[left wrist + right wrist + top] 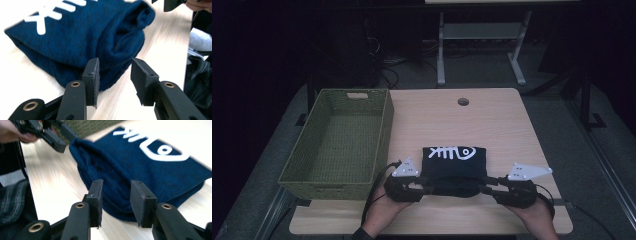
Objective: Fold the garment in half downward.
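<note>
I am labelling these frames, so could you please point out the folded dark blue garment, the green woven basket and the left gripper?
folded dark blue garment [455, 162]: high view, plain cloth below the white print.
green woven basket [382, 135]: high view, its right wall.
left gripper [113, 75]: left gripper view, the gap between its fingertips.

No readable text; white fish-skeleton sign on folded garment [454, 161].

The folded sweater [82, 42] is cut off at the top edge in the left gripper view, its white print [57, 12] partly lost. In the high view, the basket [337, 145] hides the table's left edge.
</note>
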